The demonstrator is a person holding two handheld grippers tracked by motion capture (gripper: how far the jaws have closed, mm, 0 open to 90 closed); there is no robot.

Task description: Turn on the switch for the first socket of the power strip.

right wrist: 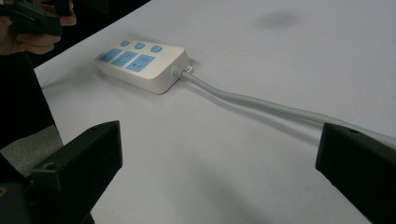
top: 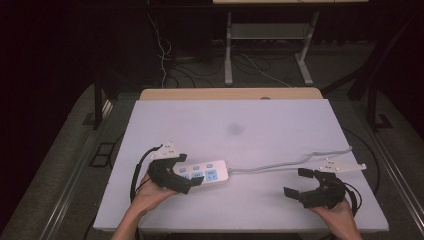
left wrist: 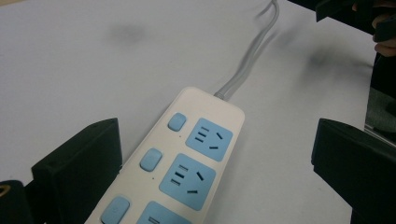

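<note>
1. A white power strip (top: 206, 172) with blue sockets and blue switches lies flat on the white tabletop (top: 280, 125), at its near left part.
2. Its grey cord (top: 290, 162) leaves the strip's right end and runs across the tabletop toward the right edge.
3. The left hand-held gripper (top: 192, 175) is over the strip's left end, held by the person's left hand (top: 150, 192). In the left gripper view its jaws stand wide apart, released, with the strip (left wrist: 182, 163) lying between them; the left jaw seems to be just beside the strip's edge, though contact cannot be told for sure.
4. That view shows two full sockets with a switch beside each, and part of a third pair at the bottom edge.
5. The right hand-held gripper (top: 300, 182) sits at the near right of the tabletop, held by the right hand (top: 335, 212), well apart from the strip. Its jaws are spread, released, holding nothing.
6. In the right gripper view the cord (right wrist: 261, 105) runs from the strip (right wrist: 144, 63) toward the right jaw and passes behind it.
7. A faint dark smudge (top: 235, 129) marks the tabletop farther back, near the middle.
</note>
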